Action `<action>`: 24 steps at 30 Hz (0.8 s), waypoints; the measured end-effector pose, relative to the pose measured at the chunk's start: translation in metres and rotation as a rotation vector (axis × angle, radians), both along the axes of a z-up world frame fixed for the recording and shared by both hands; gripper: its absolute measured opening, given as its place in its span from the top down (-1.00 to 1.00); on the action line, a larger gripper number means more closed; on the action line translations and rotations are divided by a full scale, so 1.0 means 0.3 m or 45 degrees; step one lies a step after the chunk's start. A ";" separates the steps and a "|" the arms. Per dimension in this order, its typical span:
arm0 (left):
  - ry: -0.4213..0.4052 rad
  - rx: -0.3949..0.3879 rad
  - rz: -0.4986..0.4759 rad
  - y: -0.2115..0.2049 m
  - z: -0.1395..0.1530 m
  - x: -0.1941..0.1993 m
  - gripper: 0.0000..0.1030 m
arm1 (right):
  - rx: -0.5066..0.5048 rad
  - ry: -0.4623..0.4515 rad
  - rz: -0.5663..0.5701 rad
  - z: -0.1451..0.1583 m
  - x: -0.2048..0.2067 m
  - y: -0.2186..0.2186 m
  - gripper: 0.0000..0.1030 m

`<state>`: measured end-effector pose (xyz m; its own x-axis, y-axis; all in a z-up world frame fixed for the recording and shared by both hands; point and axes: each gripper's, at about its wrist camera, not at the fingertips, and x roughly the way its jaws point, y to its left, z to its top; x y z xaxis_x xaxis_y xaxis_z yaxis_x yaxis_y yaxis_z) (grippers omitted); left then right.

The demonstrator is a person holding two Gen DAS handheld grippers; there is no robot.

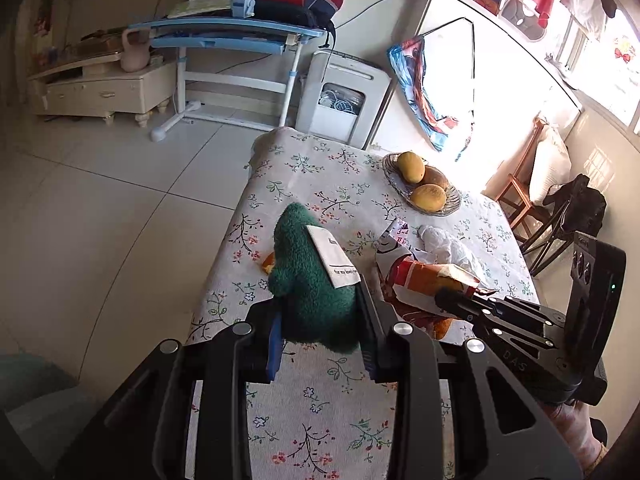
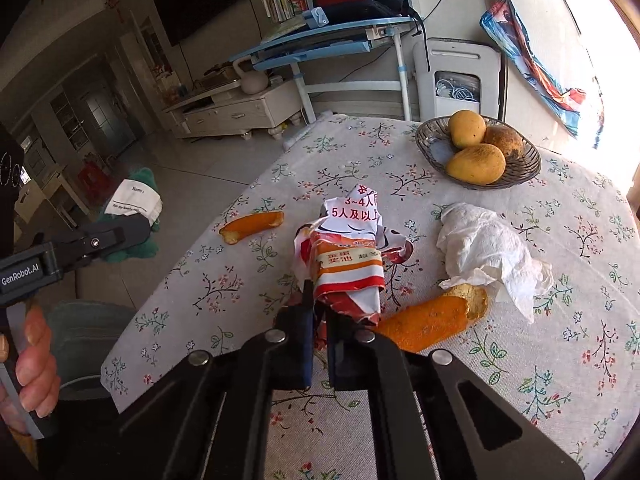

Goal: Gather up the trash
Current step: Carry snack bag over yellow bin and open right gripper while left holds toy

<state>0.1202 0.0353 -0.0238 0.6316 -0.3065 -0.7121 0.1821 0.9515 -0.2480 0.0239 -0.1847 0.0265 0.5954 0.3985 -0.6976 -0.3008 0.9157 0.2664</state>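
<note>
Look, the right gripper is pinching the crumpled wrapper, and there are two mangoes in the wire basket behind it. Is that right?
Almost. The right gripper is indeed shut on the crumpled wrapper, but the wire basket holds three mangoes, not two. The right wrist view shows all three clearly.

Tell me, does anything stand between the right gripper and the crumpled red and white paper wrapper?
Nothing visible does. The right gripper is already shut on the near end of the crumpled red and white paper wrapper.
</note>
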 end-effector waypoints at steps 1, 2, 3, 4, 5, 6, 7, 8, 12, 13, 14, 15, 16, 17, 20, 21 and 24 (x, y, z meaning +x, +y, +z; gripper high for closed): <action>-0.003 0.003 -0.001 0.000 0.000 -0.001 0.42 | 0.013 -0.012 0.001 0.011 -0.004 -0.007 0.89; -0.005 0.007 -0.003 -0.002 0.001 -0.003 0.42 | 0.028 -0.029 0.003 0.023 -0.013 -0.017 0.89; -0.007 0.010 -0.002 -0.004 0.001 -0.004 0.42 | 0.041 -0.045 0.003 0.038 -0.020 -0.026 0.90; -0.009 0.016 -0.003 -0.007 0.000 -0.006 0.42 | 0.052 -0.059 0.000 0.052 -0.027 -0.036 0.90; -0.010 0.022 -0.006 -0.008 -0.001 -0.007 0.42 | 0.068 -0.073 -0.002 0.067 -0.034 -0.048 0.90; -0.012 0.027 -0.009 -0.010 -0.001 -0.009 0.42 | 0.090 -0.089 -0.002 0.086 -0.045 -0.063 0.90; -0.015 0.033 -0.013 -0.012 0.000 -0.013 0.42 | 0.111 -0.104 -0.003 0.106 -0.059 -0.079 0.90; -0.019 0.039 -0.017 -0.015 0.001 -0.016 0.42 | 0.123 -0.122 -0.005 0.127 -0.078 -0.096 0.90; -0.040 0.041 -0.032 -0.017 0.010 -0.033 0.42 | 0.140 -0.199 0.012 0.215 -0.175 -0.157 0.90; -0.045 0.040 -0.037 -0.017 0.012 -0.040 0.42 | 0.154 -0.211 0.013 0.230 -0.205 -0.172 0.90; -0.049 0.042 -0.041 -0.018 0.013 -0.049 0.42 | 0.178 -0.214 0.011 0.239 -0.238 -0.187 0.90; -0.053 0.048 -0.046 -0.018 0.013 -0.058 0.42 | 0.206 -0.209 0.018 0.239 -0.273 -0.200 0.90; -0.058 0.056 -0.053 -0.019 0.014 -0.068 0.42 | 0.224 -0.201 0.029 0.234 -0.315 -0.204 0.90; -0.065 0.066 -0.062 -0.021 0.015 -0.081 0.42 | 0.223 -0.189 0.046 0.225 -0.358 -0.200 0.90; -0.092 0.098 -0.083 -0.024 0.021 -0.126 0.42 | 0.189 -0.134 0.120 0.183 -0.483 -0.161 0.90; -0.100 0.105 -0.089 -0.024 0.024 -0.141 0.42 | 0.171 -0.115 0.149 0.174 -0.514 -0.148 0.90; -0.093 0.082 -0.097 -0.016 0.016 -0.197 0.42 | 0.126 -0.066 0.231 0.140 -0.627 -0.101 0.90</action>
